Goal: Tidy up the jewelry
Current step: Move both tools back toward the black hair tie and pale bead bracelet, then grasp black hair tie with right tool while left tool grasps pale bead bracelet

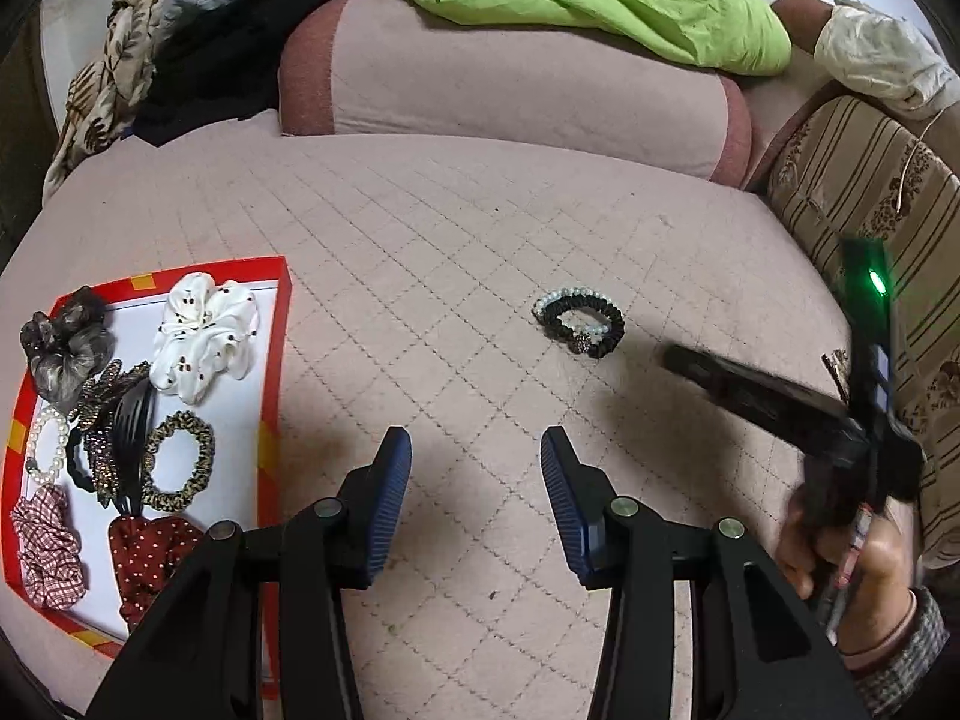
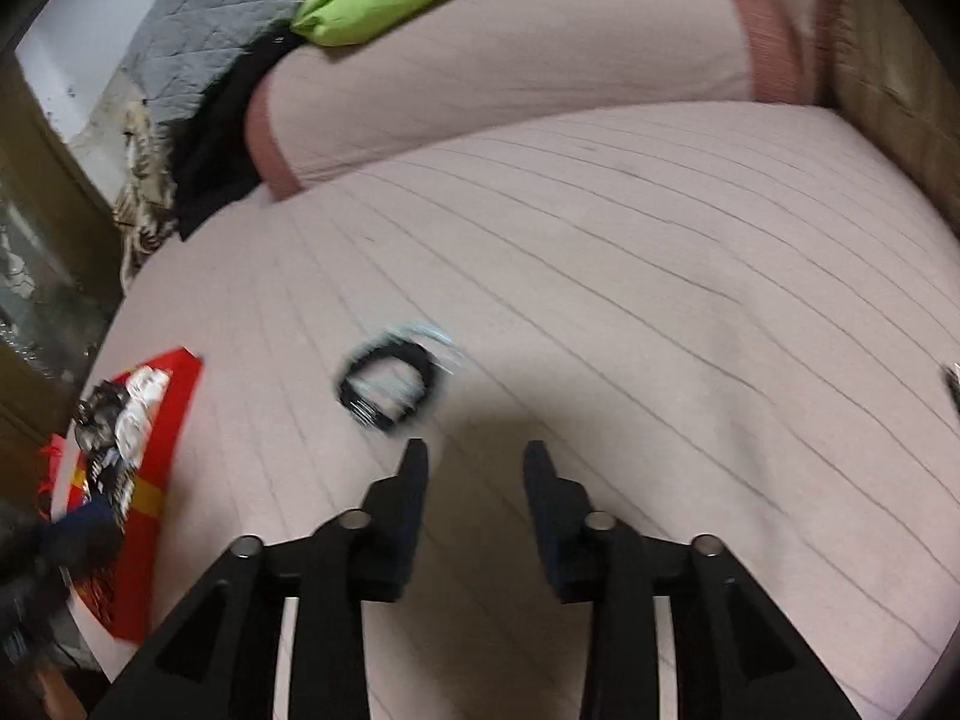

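- Both my grippers, left [image 1: 476, 450] and right [image 2: 475, 462], have jaws apart, nothing between them.
- Black-and-pearl bracelet pair [image 1: 579, 321] lies on the pink quilt, well right of the red tray [image 1: 273, 360].
- Likely light, floppy, beads slippery; I'd pinch the black band.
- Right view motion-blurred; bracelet [image 2: 390, 381] detail unreadable.

Scrunchies [image 1: 204, 336] lie in the tray [image 1: 273, 360]; bracelets [image 1: 579, 321] right of it.

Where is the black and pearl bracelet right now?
The black and pearl bracelet lies loose on the pink quilted bedcover, right of the red tray in the left wrist view, just ahead of the right tongs.
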`<state>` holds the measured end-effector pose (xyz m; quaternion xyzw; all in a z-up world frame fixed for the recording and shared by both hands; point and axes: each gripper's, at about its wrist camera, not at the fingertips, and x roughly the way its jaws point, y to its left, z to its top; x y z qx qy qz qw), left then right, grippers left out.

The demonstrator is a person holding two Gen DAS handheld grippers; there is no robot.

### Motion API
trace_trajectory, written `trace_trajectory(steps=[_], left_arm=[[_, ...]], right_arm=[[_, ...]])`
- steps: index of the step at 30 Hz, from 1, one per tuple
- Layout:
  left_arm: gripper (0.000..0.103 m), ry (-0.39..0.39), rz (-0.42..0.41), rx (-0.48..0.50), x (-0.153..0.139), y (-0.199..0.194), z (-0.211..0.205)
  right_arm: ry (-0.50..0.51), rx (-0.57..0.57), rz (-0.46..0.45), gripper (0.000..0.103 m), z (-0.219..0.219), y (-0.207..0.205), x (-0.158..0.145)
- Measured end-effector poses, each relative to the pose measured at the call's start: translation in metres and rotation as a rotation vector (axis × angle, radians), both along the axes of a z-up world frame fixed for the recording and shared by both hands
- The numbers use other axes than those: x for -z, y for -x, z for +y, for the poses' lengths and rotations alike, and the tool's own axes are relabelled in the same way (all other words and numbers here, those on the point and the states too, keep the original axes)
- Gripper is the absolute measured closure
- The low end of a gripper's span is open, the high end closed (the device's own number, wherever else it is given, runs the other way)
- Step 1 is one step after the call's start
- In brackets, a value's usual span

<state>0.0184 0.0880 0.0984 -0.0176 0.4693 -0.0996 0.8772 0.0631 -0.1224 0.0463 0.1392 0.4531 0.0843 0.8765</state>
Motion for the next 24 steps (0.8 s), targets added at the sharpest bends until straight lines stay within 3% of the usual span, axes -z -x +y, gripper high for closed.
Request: trace_trajectory(steps=[3, 4, 6, 12, 16, 18, 20, 22, 24], left_arm=[[0.059, -0.023, 0.009, -0.005, 0.004, -0.003, -0.002], [0.059, -0.028, 0.011, -0.01, 0.005, -0.005, -0.001], [0.059, -0.027, 0.023, -0.02, 0.007, -0.01, 0.002], [0.059, -0.018, 0.053, -0.029, 0.013, -0.031, -0.001], [0.059, -0.019, 0.07, -0.001, 0.023, -0.046, -0.021], [0.059, -0.018, 0.08, 0.015, 0.03, -0.058, -0.035], [0.059, -0.035, 0.092, 0.031, 0.039, -0.075, -0.051], [0.059, -0.063, 0.09, 0.046, 0.044, -0.088, -0.061], [0.059, -0.094, 0.079, 0.063, 0.049, -0.102, -0.071]], right_arm=[[-0.018, -0.012, 0.007, 0.065, 0.019, -0.026, 0.008], [-0.012, -0.015, 0.013, 0.07, 0.025, -0.03, 0.012], [-0.007, -0.027, 0.044, 0.098, 0.03, -0.035, 0.024], [-0.045, 0.032, 0.09, 0.098, -0.008, -0.001, 0.019], [-0.037, 0.051, 0.15, 0.095, -0.038, 0.038, 0.018], [-0.038, 0.06, 0.128, 0.094, -0.047, 0.05, 0.018], [-0.003, 0.068, 0.095, 0.084, -0.05, 0.052, 0.015], [0.027, 0.06, 0.055, 0.06, -0.046, 0.049, 0.013], [0.022, 0.043, 0.027, 0.059, -0.044, 0.046, 0.012]])
